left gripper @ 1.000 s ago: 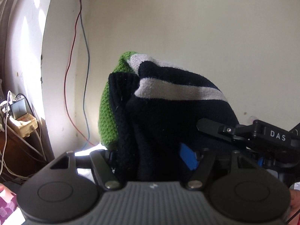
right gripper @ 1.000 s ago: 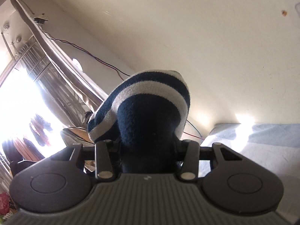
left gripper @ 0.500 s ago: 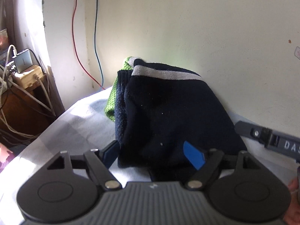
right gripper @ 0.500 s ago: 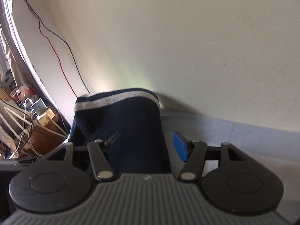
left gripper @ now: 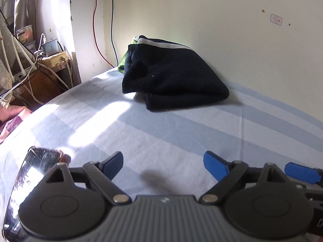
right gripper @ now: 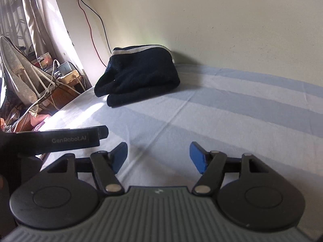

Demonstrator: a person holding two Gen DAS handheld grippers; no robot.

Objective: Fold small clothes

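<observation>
A folded dark navy knit garment (left gripper: 171,76) with a pale stripe lies on the blue-striped bed sheet (left gripper: 181,133) near the wall. A green knit piece (left gripper: 123,64) peeks out behind it. The garment also shows in the right wrist view (right gripper: 139,76). My left gripper (left gripper: 163,163) is open and empty, well back from the garment. My right gripper (right gripper: 158,157) is open and empty, also well back. A blue pad of the right gripper shows at the right edge of the left wrist view (left gripper: 300,173). The left gripper's body shows at the left of the right wrist view (right gripper: 60,141).
A phone (left gripper: 30,181) lies on the sheet by my left gripper. Beyond the bed's left edge stands a wooden stand with boxes and cables (left gripper: 48,58). Red and dark wires (left gripper: 97,20) run down the cream wall. A curtain (right gripper: 30,20) hangs at far left.
Both grippers let go of the navy garment, opened and pulled back. The garment, held up a second ago, now lies folded on the sheet near the wall.
</observation>
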